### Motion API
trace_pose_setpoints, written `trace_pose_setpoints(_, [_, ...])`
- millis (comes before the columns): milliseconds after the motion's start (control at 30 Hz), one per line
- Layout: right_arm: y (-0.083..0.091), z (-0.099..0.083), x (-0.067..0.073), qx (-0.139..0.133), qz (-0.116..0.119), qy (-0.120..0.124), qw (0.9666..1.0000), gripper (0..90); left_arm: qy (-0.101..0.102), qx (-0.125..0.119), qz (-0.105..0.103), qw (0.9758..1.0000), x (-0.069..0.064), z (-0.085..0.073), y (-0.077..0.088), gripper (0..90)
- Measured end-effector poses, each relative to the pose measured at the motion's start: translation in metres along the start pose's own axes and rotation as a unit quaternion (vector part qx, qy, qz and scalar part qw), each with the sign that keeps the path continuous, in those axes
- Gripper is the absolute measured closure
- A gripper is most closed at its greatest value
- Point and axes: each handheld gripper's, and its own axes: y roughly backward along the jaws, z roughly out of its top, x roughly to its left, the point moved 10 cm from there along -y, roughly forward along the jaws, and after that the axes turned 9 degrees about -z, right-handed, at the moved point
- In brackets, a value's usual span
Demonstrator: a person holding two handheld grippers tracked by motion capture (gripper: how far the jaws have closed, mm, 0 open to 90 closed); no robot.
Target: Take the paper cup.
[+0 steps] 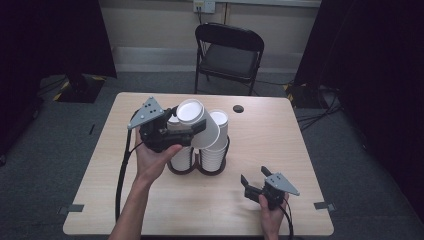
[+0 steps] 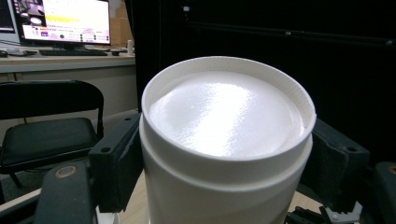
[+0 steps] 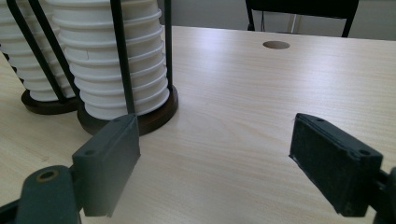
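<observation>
clamping a white paper cup (image 1: 197, 122) by its sides near the base, left gripper (image 1: 172, 131) holds it tilted above the cup stacks (image 1: 215, 150) at the table (image 1: 280, 150) centre; light, thin-walled, easily crushed, best held gently low down. right gripper (image 1: 256, 179), jaws apart, near the front edge.

The left black two-jaw gripper (image 1: 187, 131) carried a grey three-cornered plate on top, and a thick black cable trailed from its body. The right black two-jaw gripper (image 1: 254, 178) bore a matching grey plate and its own black cable. Each jaw was a flat, rectangular black block with small round screw holes. The person's forearms were bare, without sleeves.
</observation>
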Motion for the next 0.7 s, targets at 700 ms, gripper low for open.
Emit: trace_pose_setpoints(700, [0.003,0.001,0.032,-0.009,0.049,0.017,0.9986,13.3,0.079,0.026,-0.031,0.9961,-0.009,-0.067,-0.002,22.3])
